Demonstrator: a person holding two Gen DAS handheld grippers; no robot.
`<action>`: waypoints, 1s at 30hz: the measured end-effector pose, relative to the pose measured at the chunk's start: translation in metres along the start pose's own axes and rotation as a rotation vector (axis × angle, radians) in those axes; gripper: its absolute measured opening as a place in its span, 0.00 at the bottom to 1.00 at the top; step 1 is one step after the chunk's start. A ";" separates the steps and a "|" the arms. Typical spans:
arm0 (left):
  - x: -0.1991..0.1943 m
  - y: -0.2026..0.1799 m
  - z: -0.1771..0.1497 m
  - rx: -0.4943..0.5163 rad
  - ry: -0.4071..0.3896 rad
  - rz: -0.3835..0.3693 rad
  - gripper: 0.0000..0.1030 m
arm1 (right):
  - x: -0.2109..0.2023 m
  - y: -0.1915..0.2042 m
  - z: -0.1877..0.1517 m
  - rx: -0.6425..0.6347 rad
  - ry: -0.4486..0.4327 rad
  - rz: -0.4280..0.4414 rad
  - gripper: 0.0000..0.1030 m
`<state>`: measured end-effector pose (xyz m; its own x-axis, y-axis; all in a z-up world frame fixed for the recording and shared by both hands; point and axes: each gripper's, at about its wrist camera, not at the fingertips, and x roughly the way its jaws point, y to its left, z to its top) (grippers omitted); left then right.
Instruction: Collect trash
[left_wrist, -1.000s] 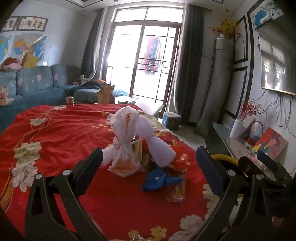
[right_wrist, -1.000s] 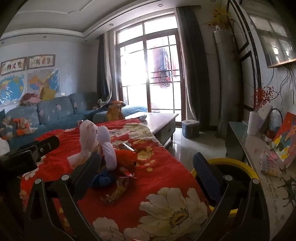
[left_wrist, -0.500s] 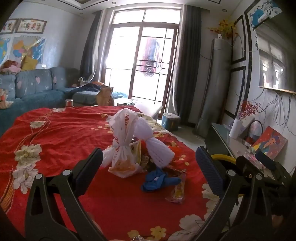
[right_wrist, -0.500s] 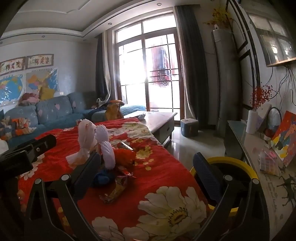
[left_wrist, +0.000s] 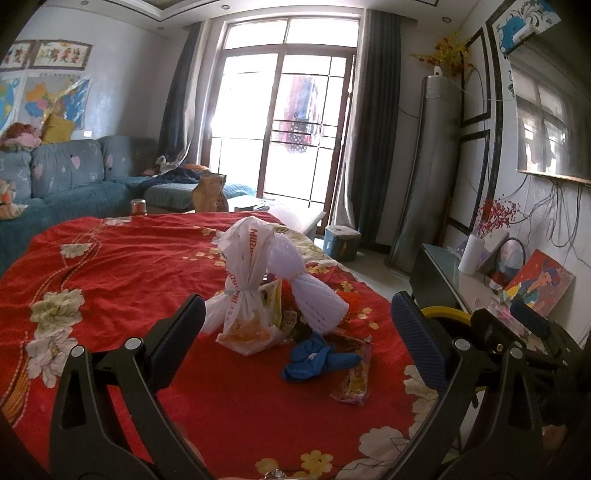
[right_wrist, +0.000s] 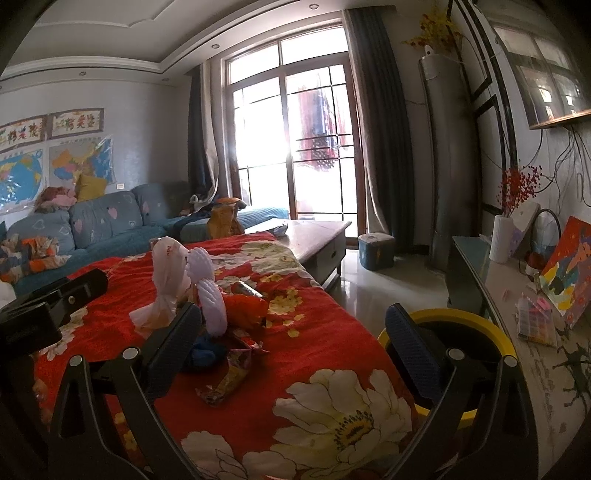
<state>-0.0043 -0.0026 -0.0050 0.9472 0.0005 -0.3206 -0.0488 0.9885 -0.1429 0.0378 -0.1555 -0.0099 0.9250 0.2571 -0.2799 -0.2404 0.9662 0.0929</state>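
Note:
A pile of trash lies on the red flowered cloth (left_wrist: 110, 280): a knotted white plastic bag (left_wrist: 243, 291), a white foam net sleeve (left_wrist: 310, 291), a crumpled blue glove (left_wrist: 314, 356) and a yellow snack wrapper (left_wrist: 354, 380). My left gripper (left_wrist: 295, 339) is open and empty, just short of the pile. My right gripper (right_wrist: 295, 343) is open and empty, to the right of the pile, with the wrapper (right_wrist: 229, 380) between its fingers in view. A yellow-rimmed black bin (right_wrist: 476, 332) stands beside the table at the right.
A blue sofa (right_wrist: 103, 225) runs along the left wall. A coffee table (right_wrist: 317, 240) stands behind the cloth. A glass side cabinet (right_wrist: 517, 295) with a white vase, a painting and small boxes lines the right wall. The other gripper's body (right_wrist: 44, 310) shows at left.
Both grippers have shifted only slightly; the views have tilted a little. The trash has not moved and both grippers stay open.

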 end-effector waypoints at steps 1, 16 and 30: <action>0.000 0.000 0.001 0.001 0.000 0.000 0.90 | 0.000 -0.001 0.000 0.002 0.001 0.000 0.94; 0.000 -0.002 0.001 0.005 0.001 0.001 0.90 | 0.000 -0.001 -0.001 0.007 0.005 0.003 0.94; 0.000 0.000 0.002 0.004 0.009 -0.005 0.90 | 0.002 0.000 -0.003 0.009 0.011 0.010 0.94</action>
<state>-0.0037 -0.0020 -0.0032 0.9446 -0.0054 -0.3282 -0.0432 0.9891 -0.1405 0.0388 -0.1552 -0.0135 0.9194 0.2668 -0.2890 -0.2468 0.9634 0.1044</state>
